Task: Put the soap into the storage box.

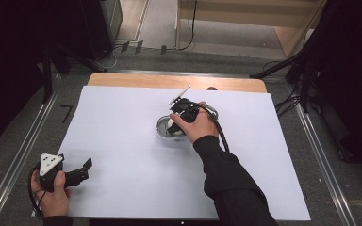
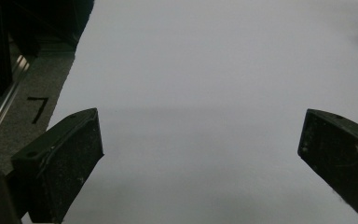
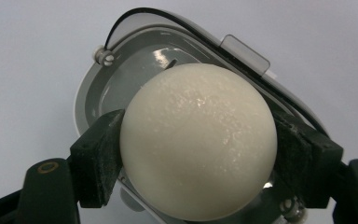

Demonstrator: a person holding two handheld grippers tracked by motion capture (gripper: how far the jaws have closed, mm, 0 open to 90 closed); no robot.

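Two grippers at work on a white-covered tabletop (image 1: pixel 122 141), seen from the person's side outward. Nearest, at lower left of the high view, the left gripper (image 1: pixel 86 168) rests low by the sheet's near-left corner, w/ jaws spread wide; the left gripper view has bare white sheet between them & nothing held. A black "7" mark (image 2: pixel 38 109) sits on the grey surface just off the sheet's left edge.

Farther in, near the sheet's middle, the right hand (image 1: pixel 199 126) in a dark sleeve holds the right gripper (image 3: pixel 198 154) pointed down over a small container. Its jaws pinch a cream-white ball (image 3: pixel 198 142), one pad on each side, approx. at the ball's widest part. Directly beneath the ball lies a grey lidded container (image 3: pixel 121 79), open, its clear lid (image 3: pixel 242 51) hinged back behind it; whether the ball touches the container's floor can't be told.

Beyond, the wooden tabletop edge (image 1: pixel 146 79) shows past the sheet.
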